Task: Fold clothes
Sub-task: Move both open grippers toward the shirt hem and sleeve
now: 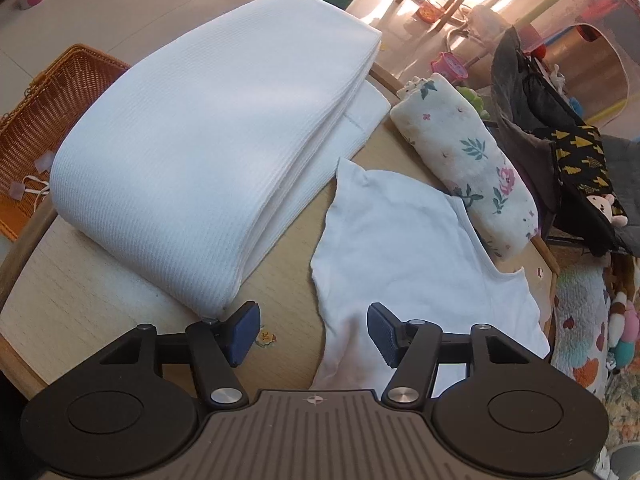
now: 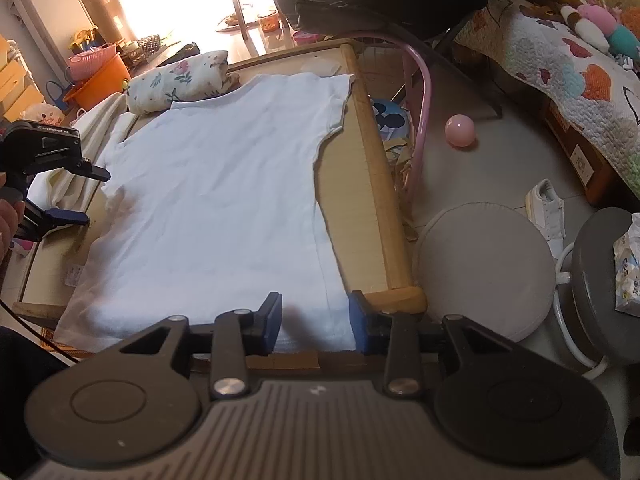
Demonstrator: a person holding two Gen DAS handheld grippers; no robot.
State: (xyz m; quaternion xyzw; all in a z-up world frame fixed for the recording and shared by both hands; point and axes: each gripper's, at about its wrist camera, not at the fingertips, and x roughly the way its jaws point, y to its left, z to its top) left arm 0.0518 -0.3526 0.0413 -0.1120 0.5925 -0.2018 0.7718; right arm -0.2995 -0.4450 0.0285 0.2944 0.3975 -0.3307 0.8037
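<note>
Garment: a white T-shirt was seen spread flat on the wooden counter, filling the middle of the right wrist view.
Orientation: the collar and sleeves were pointed toward the upper part of that frame, the hem toward the lower edge; the long axis was run from bottom to top, leaning slightly right.
Left claw: it was held spread and released, nothing gripped; the shirt's side edge lay under the gap, beside the right-hand pad, at the lower centre of the left wrist view.
Right claw: it was held apart over the hem corner at the lower centre; whether the pads pressed the cloth could not be told.
Neighbours: a folded white blanket was seen at the left, a rolled floral cloth at the upper right of the left wrist view.
Step judged: a first lengthwise fold was probably being prepared.
Advice: the hem corner and the matching side edge should be pinched together, lifted evenly, and carried across parallel to the long axis, so that no wrinkles are dragged in.
</note>
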